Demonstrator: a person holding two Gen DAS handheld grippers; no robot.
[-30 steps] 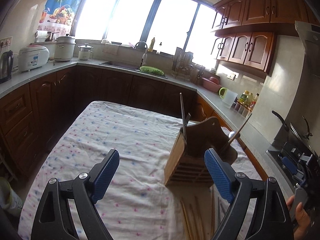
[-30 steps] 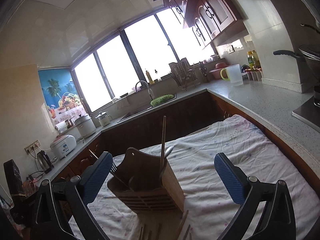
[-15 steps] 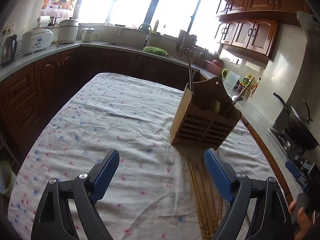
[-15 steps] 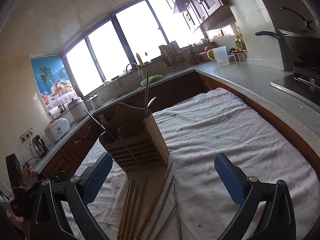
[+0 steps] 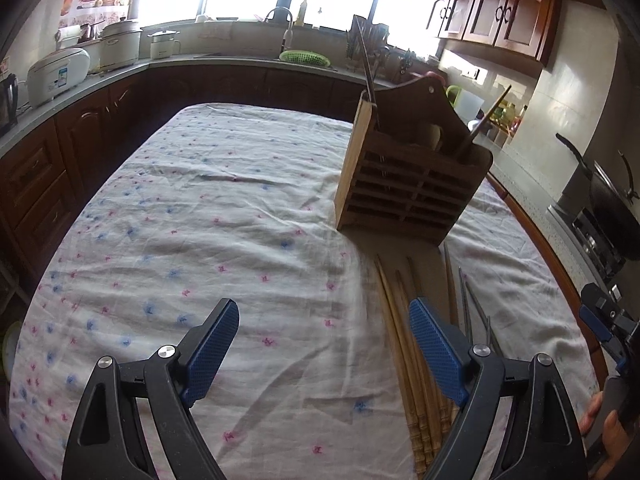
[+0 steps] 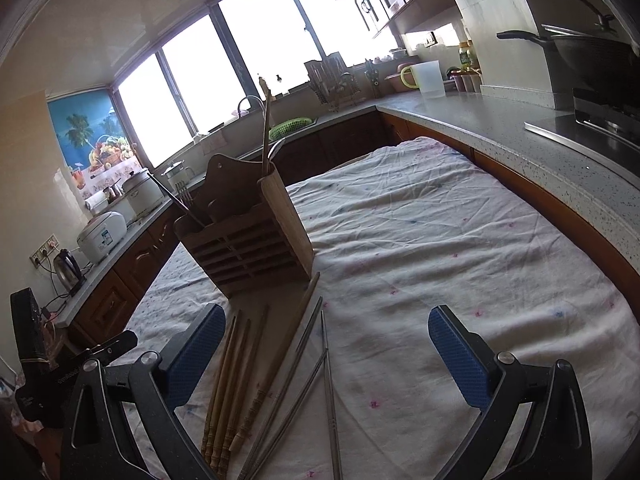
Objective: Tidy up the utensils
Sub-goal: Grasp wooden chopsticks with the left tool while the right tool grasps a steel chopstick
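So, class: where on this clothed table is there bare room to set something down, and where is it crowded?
Free: the tablecloth left of the wooden holder, and the stretch towards the counter. Crowded: in front of the holder, where wooden chopsticks and metal chopsticks lie.

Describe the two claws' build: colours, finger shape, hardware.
Both match. The left claw and right claw have matte black plastic arms with triangular cut-outs and round silver pivot bolts. Each finger carries a long blue pad with a fine knurled texture. No cables or sleeves are visible. White lettering on the left unit's body, seen from the right camera, is unreadable.
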